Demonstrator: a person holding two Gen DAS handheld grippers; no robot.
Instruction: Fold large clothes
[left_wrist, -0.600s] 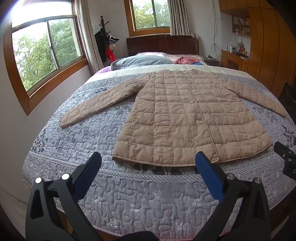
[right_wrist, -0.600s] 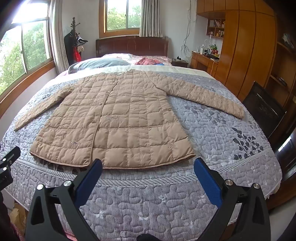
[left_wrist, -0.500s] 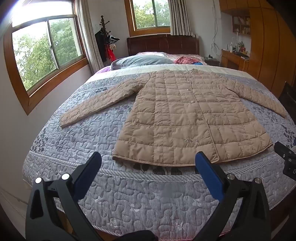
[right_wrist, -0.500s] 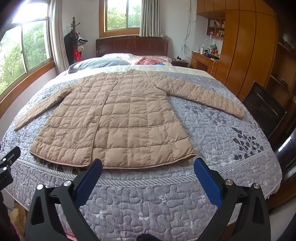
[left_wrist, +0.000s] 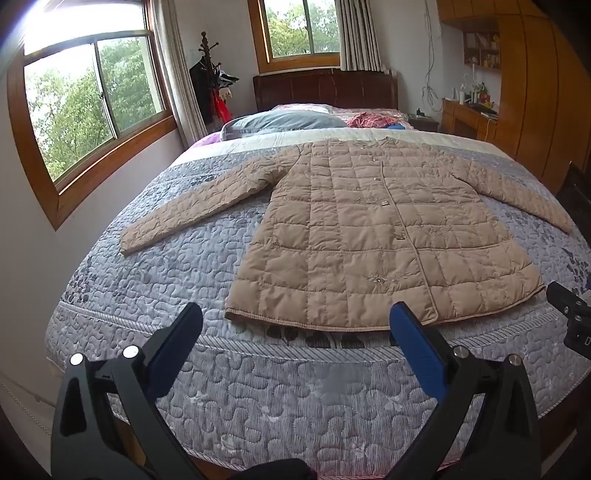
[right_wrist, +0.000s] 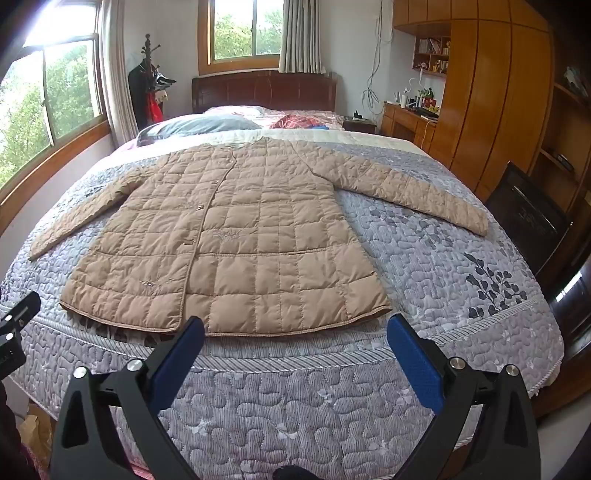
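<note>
Nothing shifted since the earlier frames. Tan quilted long coat spread flat, front up, sleeves out, on grey quilted bedspread. Left gripper and right gripper short of the hem, jaws wide, empty.

Left gripper jaws wide apart, empty, angled downward. Right gripper same.

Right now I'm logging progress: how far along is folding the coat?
Done: the tan quilted coat lies flat, buttoned, on the grey bedspread, both sleeves spread out. In hand: nothing; the left tool and right tool hover open before its hem. Left: every fold.
</note>
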